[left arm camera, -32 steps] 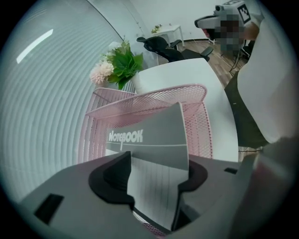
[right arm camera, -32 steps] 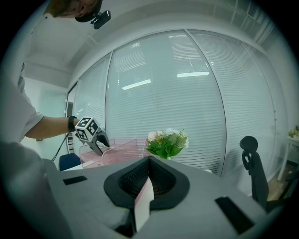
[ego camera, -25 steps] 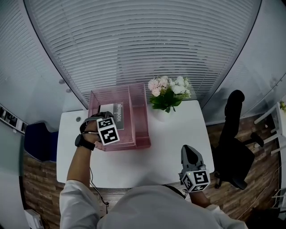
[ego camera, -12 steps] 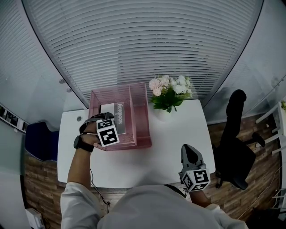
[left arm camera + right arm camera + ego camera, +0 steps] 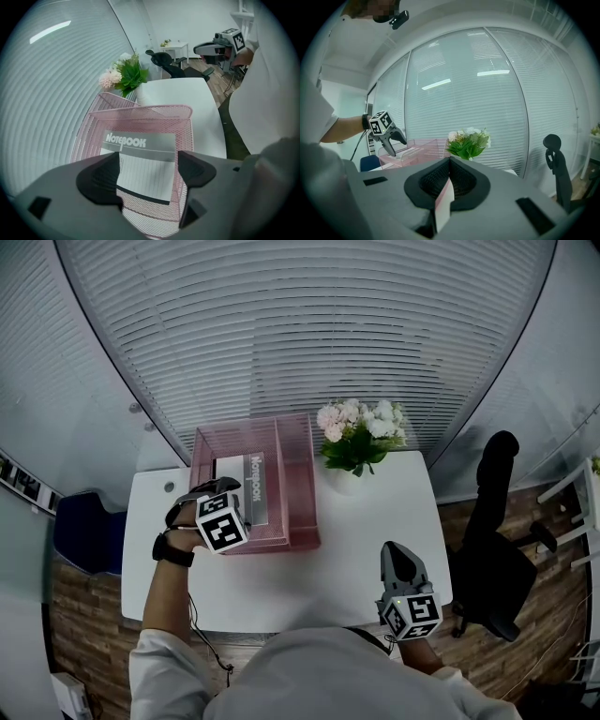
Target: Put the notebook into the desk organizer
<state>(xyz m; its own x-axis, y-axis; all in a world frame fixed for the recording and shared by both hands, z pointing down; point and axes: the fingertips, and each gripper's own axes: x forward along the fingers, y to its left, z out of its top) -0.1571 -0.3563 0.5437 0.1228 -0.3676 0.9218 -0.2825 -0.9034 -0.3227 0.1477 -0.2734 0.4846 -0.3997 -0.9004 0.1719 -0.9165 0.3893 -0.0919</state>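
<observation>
The grey-and-white notebook (image 5: 251, 488) lies flat inside the pink mesh desk organizer (image 5: 295, 474) at the back left of the white table (image 5: 366, 540). My left gripper (image 5: 217, 488) hovers over the organizer's near left corner. In the left gripper view the notebook (image 5: 143, 164) shows in the gap of the left gripper (image 5: 147, 171), whose jaws stand wide open and clear of it, above the organizer (image 5: 154, 111). My right gripper (image 5: 398, 559) rests by the table's front right edge, shut (image 5: 449, 180), with a thin pale strip at the seam of its jaws.
A vase of pink and white flowers (image 5: 359, 437) stands just right of the organizer at the back of the table. A black office chair (image 5: 492, 549) is off the table's right side. Window blinds run behind the table.
The left gripper has eased back a little toward the organizer's near edge, and the notebook stays lying inside. The right gripper has not moved.
</observation>
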